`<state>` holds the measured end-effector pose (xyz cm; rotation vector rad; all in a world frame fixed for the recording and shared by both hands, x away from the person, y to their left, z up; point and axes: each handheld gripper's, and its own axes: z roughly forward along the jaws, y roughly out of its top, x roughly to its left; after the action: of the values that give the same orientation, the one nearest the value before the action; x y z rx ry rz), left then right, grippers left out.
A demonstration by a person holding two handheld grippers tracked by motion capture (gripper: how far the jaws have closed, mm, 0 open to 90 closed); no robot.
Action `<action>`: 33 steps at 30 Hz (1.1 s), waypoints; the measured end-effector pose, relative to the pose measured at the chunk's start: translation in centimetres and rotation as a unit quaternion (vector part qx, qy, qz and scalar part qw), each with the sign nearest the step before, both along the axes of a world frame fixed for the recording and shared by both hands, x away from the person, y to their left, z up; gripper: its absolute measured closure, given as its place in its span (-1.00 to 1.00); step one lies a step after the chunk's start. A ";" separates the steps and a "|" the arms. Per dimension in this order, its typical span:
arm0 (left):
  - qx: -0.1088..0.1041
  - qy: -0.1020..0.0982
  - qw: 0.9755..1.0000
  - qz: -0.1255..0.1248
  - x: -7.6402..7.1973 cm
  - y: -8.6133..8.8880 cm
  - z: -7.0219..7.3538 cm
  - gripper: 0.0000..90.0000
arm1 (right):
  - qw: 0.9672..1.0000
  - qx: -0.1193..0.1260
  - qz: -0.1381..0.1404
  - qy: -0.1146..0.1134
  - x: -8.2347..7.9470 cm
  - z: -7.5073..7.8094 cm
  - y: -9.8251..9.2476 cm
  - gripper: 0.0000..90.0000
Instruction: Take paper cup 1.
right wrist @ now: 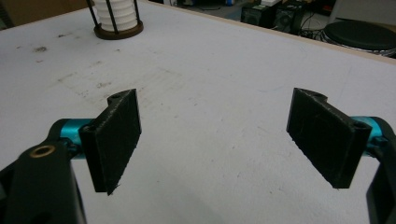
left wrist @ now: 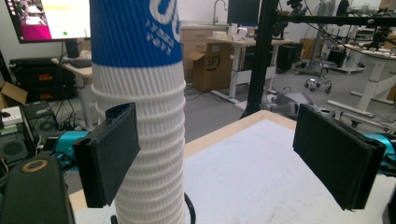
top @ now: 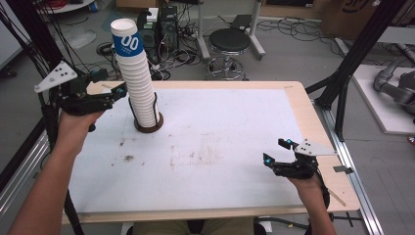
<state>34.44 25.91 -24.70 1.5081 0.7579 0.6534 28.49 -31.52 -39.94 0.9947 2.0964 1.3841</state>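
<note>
A tall stack of paper cups (top: 138, 78) is seen standing in a round holder (top: 148, 128) near the table's (top: 303, 112) far left corner, its long axis upright with a slight lean, mouths down. From the left gripper (top: 119, 91), the ribbed cup walls (left wrist: 144, 140) are shown close up, behind one wide-apart jaw. The right gripper (top: 277, 152), jaws likewise apart and empty, is held low near the front right edge, with open tabletop between.

cup stack (left wrist: 140, 116): top cut off | base hidden behind claw pad
</note>
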 end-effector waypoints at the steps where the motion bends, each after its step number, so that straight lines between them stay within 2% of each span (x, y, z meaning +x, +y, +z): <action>1: 0.003 0.001 1.000 0.001 0.3 0.0 0.4 -0.68 | 1.000 0.000 0.000 0.000 0.0 0.0 0.0 -0.60; 3: 0.002 -0.001 1.000 0.006 0.9 0.0 1.3 -0.68 | 1.000 0.000 -0.001 0.002 0.0 0.0 0.0 -0.60; 4: 0.006 -0.002 1.000 0.010 1.5 0.1 2.1 -0.68 | 1.000 0.000 0.000 0.001 0.0 -0.1 -0.1 -0.60; 11: 0.017 0.007 1.000 0.021 3.2 0.2 4.0 -0.68 | 1.000 0.002 0.000 0.003 0.0 -0.1 -0.2 -0.60; 14: 0.018 0.014 0.999 0.027 4.5 0.3 5.0 -0.68 | 1.000 0.002 0.002 0.004 0.1 -0.1 -0.1 -0.60; 17: 0.019 0.016 0.999 0.032 5.1 0.2 5.5 -0.68 | 1.000 0.000 0.003 0.004 0.1 -0.1 -0.1 -0.60; 20: 0.021 0.027 0.999 0.035 6.2 0.2 6.1 -0.68 | 1.000 -0.001 0.003 0.002 0.1 -0.1 -0.1 -0.60; 21: 0.020 0.034 0.999 0.035 7.0 0.1 6.5 -0.68 | 1.000 -0.001 0.003 0.002 0.1 -0.1 -0.1 -0.60; 28: 0.022 0.039 0.998 0.033 8.6 -0.8 7.5 -0.68 | 1.000 0.000 0.001 0.006 0.1 -0.2 -0.2 -0.60; 33: 0.032 0.047 0.998 0.034 9.6 -1.5 7.7 -0.68 | 1.000 0.000 0.000 0.005 0.1 -0.3 -0.3 -0.60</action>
<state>44.07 24.44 -16.97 1.5853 0.8714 0.6666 28.62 -31.81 -40.21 1.0037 2.1040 1.3831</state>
